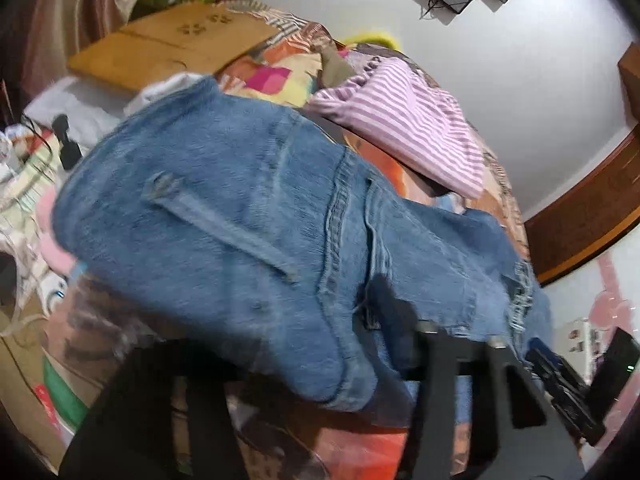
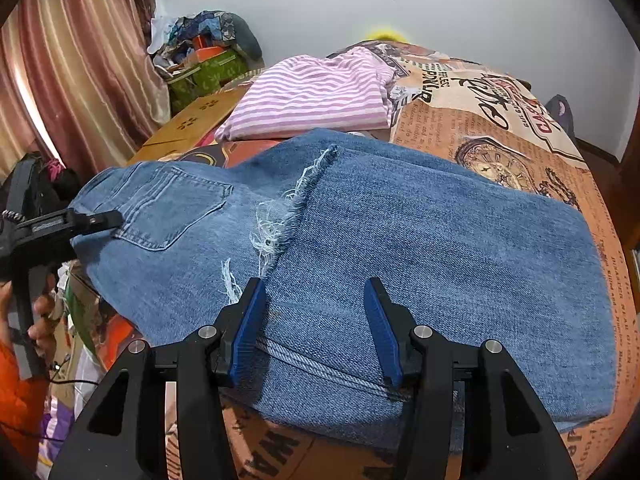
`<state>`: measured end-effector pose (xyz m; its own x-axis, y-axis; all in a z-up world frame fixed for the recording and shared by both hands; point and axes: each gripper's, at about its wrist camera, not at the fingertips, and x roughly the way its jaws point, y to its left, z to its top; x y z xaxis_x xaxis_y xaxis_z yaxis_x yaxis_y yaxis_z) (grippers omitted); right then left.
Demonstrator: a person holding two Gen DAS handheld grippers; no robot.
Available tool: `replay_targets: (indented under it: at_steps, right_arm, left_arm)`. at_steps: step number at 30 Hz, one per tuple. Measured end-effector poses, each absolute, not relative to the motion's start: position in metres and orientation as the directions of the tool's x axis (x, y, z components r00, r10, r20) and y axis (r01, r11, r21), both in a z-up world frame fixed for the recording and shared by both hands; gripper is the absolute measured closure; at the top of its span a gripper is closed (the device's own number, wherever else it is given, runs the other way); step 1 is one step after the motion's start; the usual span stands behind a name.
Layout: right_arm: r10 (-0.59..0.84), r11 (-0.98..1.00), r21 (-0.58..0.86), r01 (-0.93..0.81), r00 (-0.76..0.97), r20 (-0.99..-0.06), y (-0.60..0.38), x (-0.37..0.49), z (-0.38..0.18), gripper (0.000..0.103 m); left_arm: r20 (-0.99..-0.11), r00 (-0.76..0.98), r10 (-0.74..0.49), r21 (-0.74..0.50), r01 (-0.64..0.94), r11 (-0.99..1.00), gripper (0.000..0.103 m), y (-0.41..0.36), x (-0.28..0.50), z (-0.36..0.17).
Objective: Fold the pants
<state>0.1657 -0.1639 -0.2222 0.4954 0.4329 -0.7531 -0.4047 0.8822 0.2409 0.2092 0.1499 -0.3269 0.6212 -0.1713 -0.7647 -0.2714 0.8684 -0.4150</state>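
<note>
Blue denim pants lie folded on the bed, frayed hem laid over the seat with its back pocket. My right gripper is open, its blue pads apart just above the near edge of the denim, holding nothing. My left gripper shows in the right wrist view at the waist end, its tip against the denim beside the pocket. In the left wrist view the pants are blurred and drape over my left gripper, hiding the left finger; whether it grips the cloth cannot be told.
A folded pink-striped garment lies behind the pants on the printed bedspread. A cardboard sheet and a pile of bags sit at the far left by the curtain. Clutter lies beside the bed.
</note>
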Motion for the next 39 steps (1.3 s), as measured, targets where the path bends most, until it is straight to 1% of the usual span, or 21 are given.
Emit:
replay_targets:
  at_steps: [3,6,8,14,20,26,30,33,36,39]
  right_arm:
    - [0.437,0.881,0.247,-0.403,0.496,-0.751,-0.164,0.166,-0.222,0.056]
    - [0.445,0.878,0.258,-0.404,0.491,-0.749,-0.165,0.166,-0.221,0.056]
    - [0.454,0.875,0.273,-0.399,0.485,-0.747,-0.167,0.166,-0.220,0.056]
    - [0.453,0.882,0.290,-0.371,0.504,-0.735,-0.183,0.164,-0.211,0.056]
    - [0.403,0.913,0.279,-0.296,0.562,-0.722,-0.226,0.156,-0.200,0.056]
    - [0.301,0.952,0.262,-0.155,0.606,-0.736,-0.285,0.147,-0.203,0.056]
    - [0.244,0.966,0.247,-0.076,0.591,-0.769,-0.313,0.145,-0.220,0.056]
    - [0.267,0.960,0.270,-0.078,0.557,-0.787,-0.318,0.143,-0.238,0.056]
    - [0.259,0.961,0.263,-0.079,0.578,-0.774,-0.317,0.140,-0.239,0.055]
    - [0.291,0.951,0.298,-0.087,0.580,-0.760,-0.322,0.139,-0.240,0.053]
  left_arm:
    - [-0.768,0.622,-0.153,-0.386,-0.260,0.885,0.070,0.150,0.211,-0.324]
    - [-0.774,0.629,-0.079,-0.284,-0.232,0.930,0.075,0.136,0.212,-0.313]
    - [-0.766,0.641,-0.033,-0.219,-0.214,0.952,0.077,0.125,0.213,-0.302]
    - [-0.732,0.682,0.002,-0.170,-0.185,0.968,0.079,0.113,0.214,-0.274]
    - [-0.667,0.745,0.016,-0.115,-0.124,0.986,0.080,0.088,0.215,-0.232]
    - [-0.589,0.808,-0.014,-0.061,-0.027,0.998,0.080,0.045,0.220,-0.187]
    - [-0.546,0.836,-0.060,-0.032,0.051,0.998,0.080,0.008,0.221,-0.164]
    - [-0.526,0.842,-0.120,-0.033,0.120,0.992,0.081,-0.022,0.223,-0.150]
    - [-0.516,0.843,-0.152,-0.017,0.167,0.986,0.083,-0.050,0.228,-0.141]
    - [-0.519,0.832,-0.198,-0.002,0.231,0.973,0.085,-0.083,0.235,-0.138]
